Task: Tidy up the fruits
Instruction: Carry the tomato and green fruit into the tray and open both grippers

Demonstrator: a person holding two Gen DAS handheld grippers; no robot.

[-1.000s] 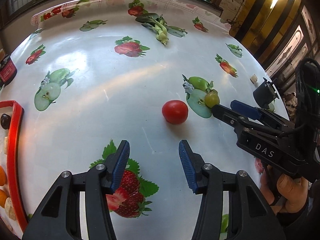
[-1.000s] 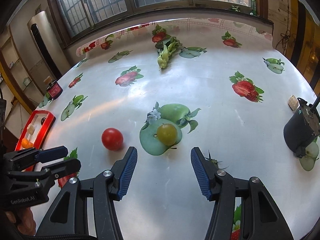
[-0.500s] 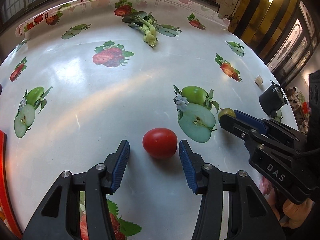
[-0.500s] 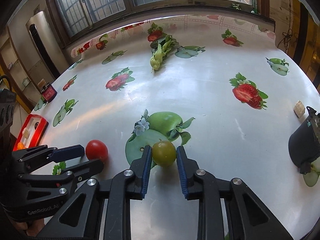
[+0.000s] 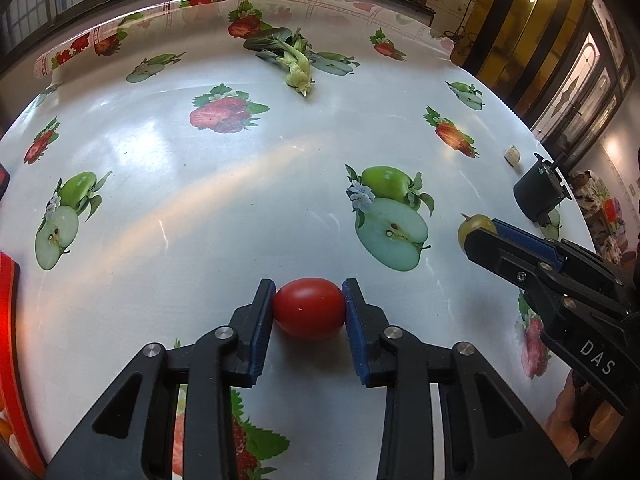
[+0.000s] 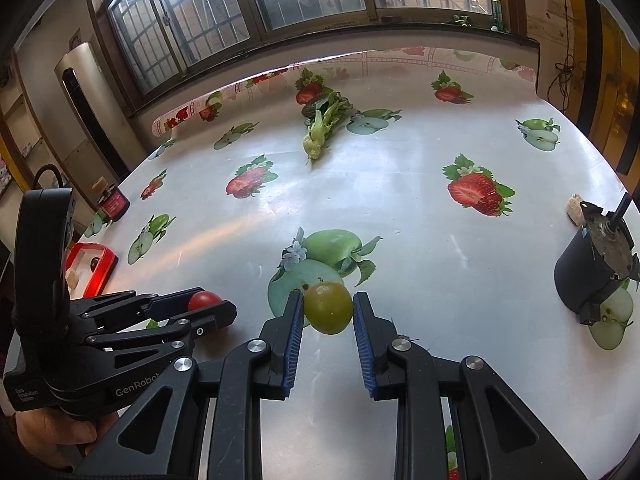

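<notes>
Left tool: jaws closing on the glossy red oval tomato, which sits between the blue ribbed pads; both pads touch its sides. Tomato rests on the desk, a round top under a shiny white oilcloth printed with strawberries and green apples.

Right tool: clamped on the small round yellow-green tomato, pads pressed to either side. Whether the fruit is clear of the desk surface or still touching it I cannot tell. It lies over the near edge of a printed halved apple. From the left wrist view the right tool comes in from the right edge, the yellow-green tomato showing at its tip.

Red plastic tray at the left edge of the desk, well apart from both tomatoes; it holds a few small items, one dark and round, the rest too small to identify.

Other items on the desk: leafy green vegetable bunch at the far side; black cylindrical motor-like object at the right edge, a small pale lump just behind it; dark jar with red label at the far left.

A hand grips the left tool's handle.
</notes>
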